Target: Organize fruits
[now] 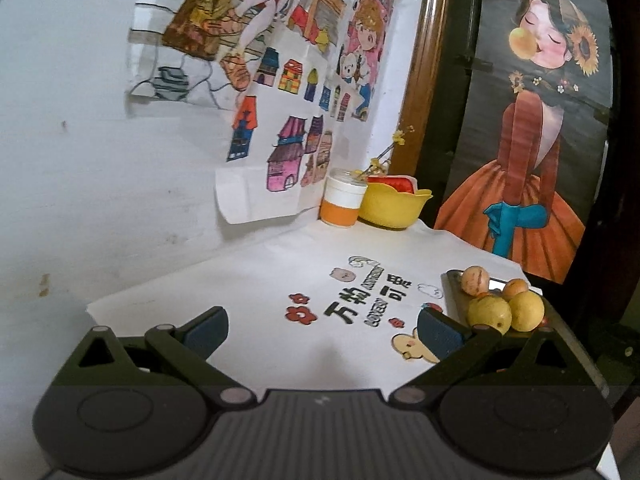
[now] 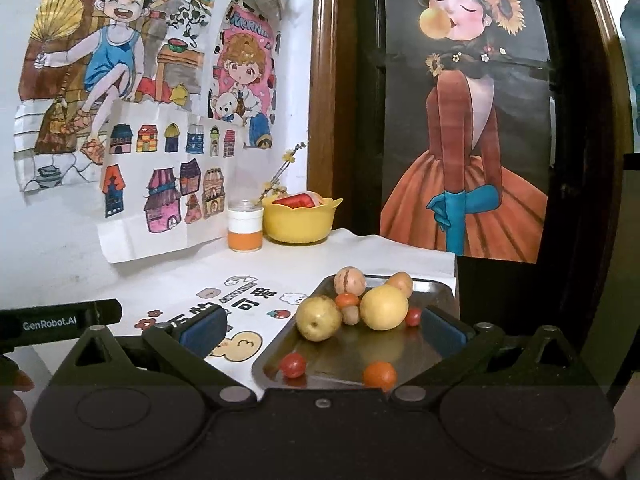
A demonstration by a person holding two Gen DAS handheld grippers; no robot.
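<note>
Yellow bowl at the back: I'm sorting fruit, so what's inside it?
Inside the yellow bowl something red shows above the rim, with a paler piece beside it. The wall hides whatever lies lower, so I cannot tell what they are.

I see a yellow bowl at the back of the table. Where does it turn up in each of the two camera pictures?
Left wrist view: the yellow bowl sits right of centre, at the far table corner, against the dark door frame.
Right wrist view: the yellow bowl sits just left of centre, above the metal tray.
Shared landmark: the orange-and-white cup stands just left of the bowl in both.
</note>
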